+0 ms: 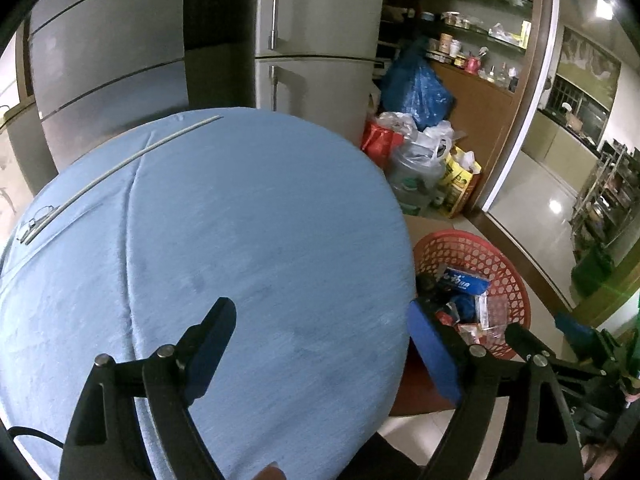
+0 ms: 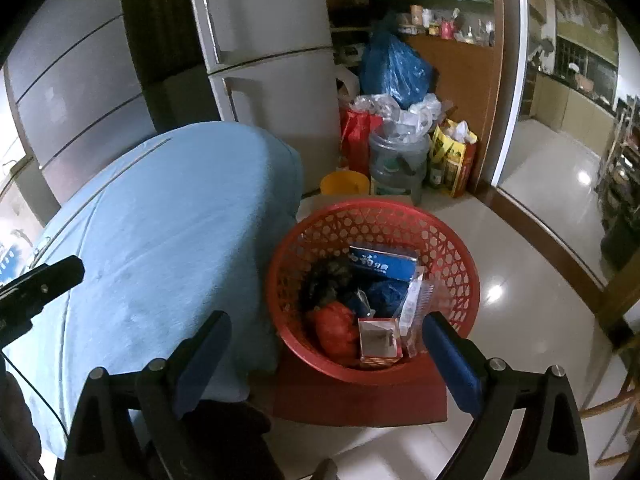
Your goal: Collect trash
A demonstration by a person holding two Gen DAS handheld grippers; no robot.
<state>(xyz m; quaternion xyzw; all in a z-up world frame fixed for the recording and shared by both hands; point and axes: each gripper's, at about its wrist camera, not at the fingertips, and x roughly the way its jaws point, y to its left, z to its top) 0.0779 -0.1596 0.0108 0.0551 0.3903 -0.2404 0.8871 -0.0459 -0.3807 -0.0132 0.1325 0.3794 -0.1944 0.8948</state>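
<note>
Covering the table (image 1: 248, 220), blue cloth; fridge (image 1: 320, 32) behind.

A laundry basket (image 2: 372, 280) holding boxes and wrappers sits on a stool (image 2: 360, 400) just right of the cloth-covered table (image 2: 160, 220), with refrigerators (image 2: 272, 80) behind.

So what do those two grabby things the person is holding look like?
Both look alike. The left gripper has a black frame of curved bars joined by silver bolts, and two flat fingers padded in blue. A thin black cable trails from its side. The right gripper has the same black bars, silver bolts and blue-padded fingers.
</note>
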